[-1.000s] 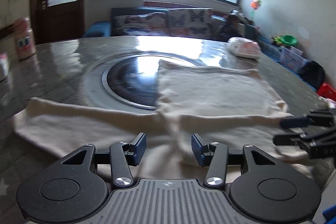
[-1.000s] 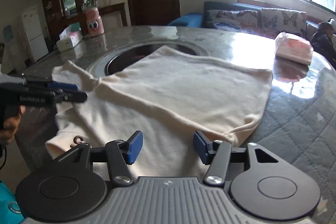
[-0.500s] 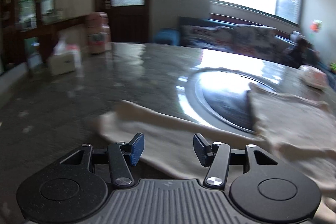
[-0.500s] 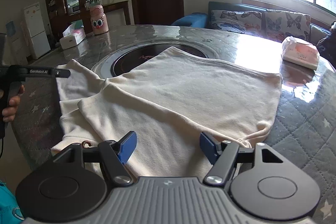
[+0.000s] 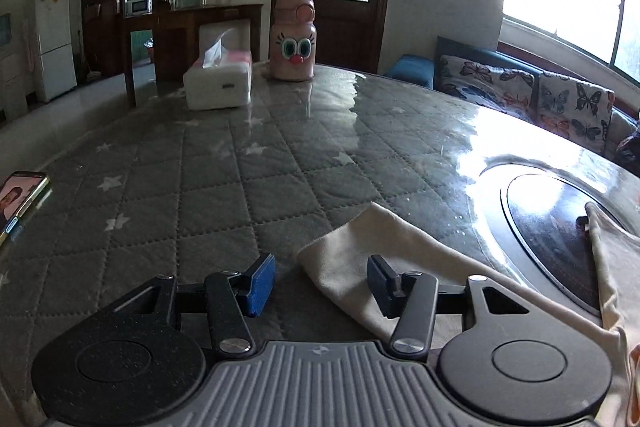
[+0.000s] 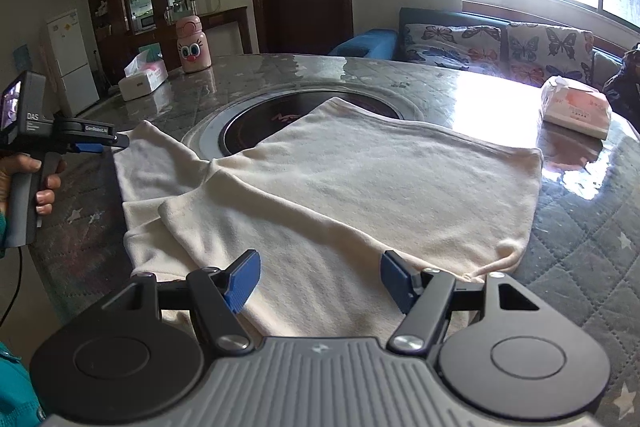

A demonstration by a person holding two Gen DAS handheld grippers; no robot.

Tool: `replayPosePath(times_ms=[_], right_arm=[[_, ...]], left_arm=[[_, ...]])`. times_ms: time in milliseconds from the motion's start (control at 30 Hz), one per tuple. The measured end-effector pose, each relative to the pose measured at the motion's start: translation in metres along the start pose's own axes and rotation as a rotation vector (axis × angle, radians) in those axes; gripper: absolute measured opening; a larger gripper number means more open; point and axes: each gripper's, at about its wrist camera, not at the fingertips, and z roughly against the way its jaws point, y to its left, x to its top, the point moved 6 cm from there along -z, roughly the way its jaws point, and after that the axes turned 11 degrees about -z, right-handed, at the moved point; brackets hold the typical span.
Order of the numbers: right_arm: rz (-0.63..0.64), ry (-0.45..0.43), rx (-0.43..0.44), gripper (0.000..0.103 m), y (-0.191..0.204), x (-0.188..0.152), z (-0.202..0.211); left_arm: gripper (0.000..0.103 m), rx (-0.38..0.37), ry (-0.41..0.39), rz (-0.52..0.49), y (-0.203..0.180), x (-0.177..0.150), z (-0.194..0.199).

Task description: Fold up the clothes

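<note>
While both gape empty, the left gripper (image 5: 321, 281) straddles the sleeve (image 5: 360, 251).

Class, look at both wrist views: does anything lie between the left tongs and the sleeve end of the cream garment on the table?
Nothing visible does. The left tongs are open, and the cream fabric garment's sleeve end lies between the blue pads on the grey quilted table cover. The white tissue box stands far behind.
</note>
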Motion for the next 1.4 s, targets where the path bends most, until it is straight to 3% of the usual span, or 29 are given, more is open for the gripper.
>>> replayPosePath(times_ms=[67, 200, 300, 400, 667, 967, 1233, 1400], right_arm=[[-0.001, -0.002, 0.001, 0.068, 0.001, 0.000, 0.000], [-0.004, -0.006, 0.001, 0.068, 0.001, 0.001, 0.001], [-0.012, -0.010, 0.001, 0.068, 0.001, 0.001, 0.002], [-0.019, -0.013, 0.002, 0.068, 0.000, 0.001, 0.002], [-0.054, -0.023, 0.015, 0.068, -0.002, 0.005, 0.005], [-0.124, -0.033, 0.037, 0.062, -0.008, 0.009, 0.010], [-0.174, 0.005, 0.124, 0.056, 0.000, 0.016, 0.003], [-0.206, 0.034, 0.184, 0.055, 0.006, 0.021, -0.002]], left_arm=[[0.049, -0.003, -0.003, 0.006, -0.001, 0.001, -0.001], [0.025, -0.017, -0.006, 0.020, -0.001, 0.003, -0.002], [0.012, -0.031, -0.009, 0.033, -0.002, 0.003, 0.000], [0.010, -0.077, -0.027, 0.046, -0.008, 0.004, 0.009], [0.008, -0.342, -0.108, 0.021, -0.060, 0.017, 0.059], [0.008, -0.662, -0.116, -0.152, -0.145, 0.000, 0.105], [0.009, -0.800, -0.042, -0.298, -0.194, -0.036, 0.121], [0.016, -0.826, -0.013, -0.362, -0.197, -0.047, 0.117]])
